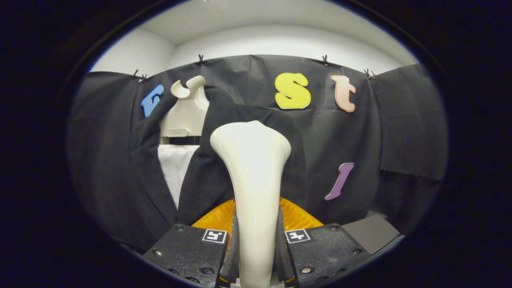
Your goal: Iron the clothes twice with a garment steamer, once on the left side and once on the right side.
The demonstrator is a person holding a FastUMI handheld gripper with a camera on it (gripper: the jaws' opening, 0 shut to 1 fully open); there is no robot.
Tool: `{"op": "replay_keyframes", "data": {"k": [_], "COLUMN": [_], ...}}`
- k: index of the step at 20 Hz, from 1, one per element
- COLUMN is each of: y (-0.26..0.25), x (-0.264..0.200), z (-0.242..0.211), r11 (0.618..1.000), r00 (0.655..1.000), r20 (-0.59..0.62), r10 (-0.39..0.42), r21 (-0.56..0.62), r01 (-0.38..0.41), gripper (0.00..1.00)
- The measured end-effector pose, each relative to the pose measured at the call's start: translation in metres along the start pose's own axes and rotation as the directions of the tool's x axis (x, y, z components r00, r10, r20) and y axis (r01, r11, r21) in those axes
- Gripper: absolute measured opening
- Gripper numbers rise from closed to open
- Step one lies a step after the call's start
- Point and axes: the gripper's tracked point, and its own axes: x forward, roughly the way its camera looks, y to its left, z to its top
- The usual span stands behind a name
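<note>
Steamer: cream garment steamer (pixel 253 176) sits upright between the two fingers, narrow handle low, flared head up top, rising ahead of the gripper.
Gripper: gripper (pixel 256 256) clamped on the steamer handle; both fingers (pixel 188 252) press its sides, one left, one right.
Steamer head: wide end overlaps the dark garment, roughly at chest height on the garment's right-hand panel as seen from the camera. Cannot tell if head touches fabric or sits just in front.
Garment: black jacket (pixel 208 168) hangs on a cream hanger stand (pixel 186 112), front open, white panel (pixel 176 168) showing between the lapels.
Hanger top: hooked cream piece sticks up above the collar.
Orange part: ribbed orange piece (pixel 218 218) visible behind the handle on both sides, just above the fingers; what it belongs to is unclear.
Backdrop: black cloth wall (pixel 360 132) behind the jacket, clipped along its top edge, white wall (pixel 280 40) above.
</note>
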Motion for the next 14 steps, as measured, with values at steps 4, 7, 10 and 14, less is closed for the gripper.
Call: {"op": "replay_keyframes", "data": {"k": [4,7,10,14], "y": [0.001,0.000,-0.001,-0.005], "x": [-0.003,-0.006,-0.007,-0.009], "z": [-0.025,-0.040,-0.058,-0.089], "r11": [1.000,1.000,0.998,0.994], "r00": [1.000,1.000,0.999,0.996], "r20": [-0.021,-0.024,-0.026,-0.051], "r10": [0.001,-0.019,-0.034,-0.074], "r21": [-0.012,-0.025,-0.049,-0.082], "r01": [-0.001,0.018,0.033,0.070], "gripper": [0.40,0.40,0.40,0.40]}}
